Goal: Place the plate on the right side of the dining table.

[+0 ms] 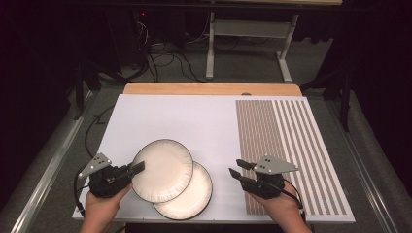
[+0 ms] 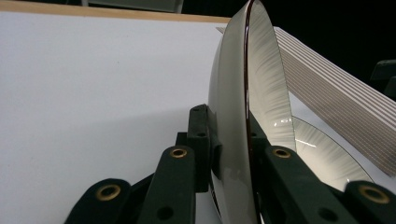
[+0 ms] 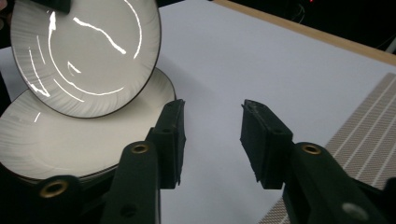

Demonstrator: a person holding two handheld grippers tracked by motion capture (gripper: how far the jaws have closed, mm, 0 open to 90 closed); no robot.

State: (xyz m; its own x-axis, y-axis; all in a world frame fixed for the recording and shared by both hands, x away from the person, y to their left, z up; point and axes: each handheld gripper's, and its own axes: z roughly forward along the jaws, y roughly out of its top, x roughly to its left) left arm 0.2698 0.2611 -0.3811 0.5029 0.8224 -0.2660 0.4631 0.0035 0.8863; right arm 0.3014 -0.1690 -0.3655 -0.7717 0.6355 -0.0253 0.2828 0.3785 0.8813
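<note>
A round cream plate with a thin dark rim is held by its left edge in the left gripper, whose jaws are clamped on the rim, one pad under and one pad over. It is raised near the front left of the white board, overlapping a second, similar plate that lies flat on the board below and to its right. In the left gripper view the held plate is seen edge-on between the jaws, standing as a tall curve, with the lower plate beyond it.

The plate is judged to be glazed ceramic: stiff, fairly heavy for a rim pinch, smooth and slippery, and breakable if dropped or knocked against the one beneath. The rim is the only practical place to grip, and a hold at one edge leaves the weight hanging far out from the jaws.

Being round, the plate has no long axis; its hollow face is turned mostly upward and is tilted, the free edge reaching toward the right. In the right gripper view its face is seen tipped over the flat plate.

The right gripper is seen to the right of both plates, apart from them, jaws parted with nothing between. Beside it lies a striped mat.
</note>
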